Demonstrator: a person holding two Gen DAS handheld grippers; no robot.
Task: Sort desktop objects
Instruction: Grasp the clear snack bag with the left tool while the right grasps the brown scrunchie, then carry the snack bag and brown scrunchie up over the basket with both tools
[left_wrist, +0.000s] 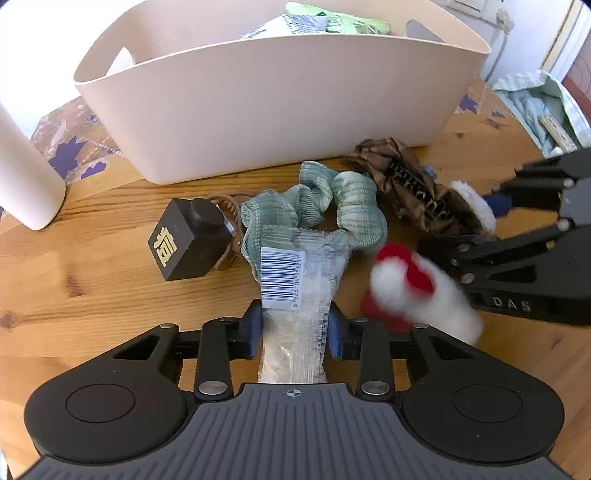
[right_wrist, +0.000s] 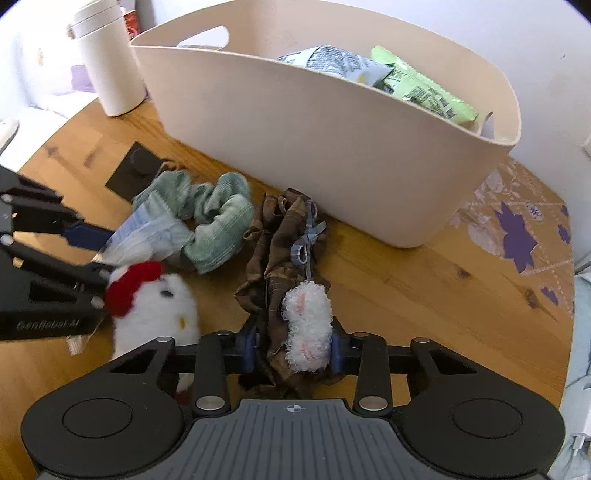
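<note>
We see a round wooden tabletop with a pale wall behind it, a patterned mat with purple shapes lying under the far side of the bin, and a light green cloth bunched at the tabletop's edge. From the left, a white cylindrical container stands upright, and next to it a large beige storage bin holds green and grey snack packets. In front of the bin, a dark cube with a gold character sits just beside a green scrunchie. The left hand-held gripper is clenched on a clear plastic packet with a barcode, which is pinched between its blue pads and reaches forward over the scrunchie. To the right of it lies a white plush toy with a red bow, resting on the wood between the two tools. The right hand-held gripper is closed on a brown patterned hair tie with a white fluffy piece, squeezing the fluffy end and the fabric together between its pads, while the rest of the brown fabric trails forward on the tabletop toward the bin.
</note>
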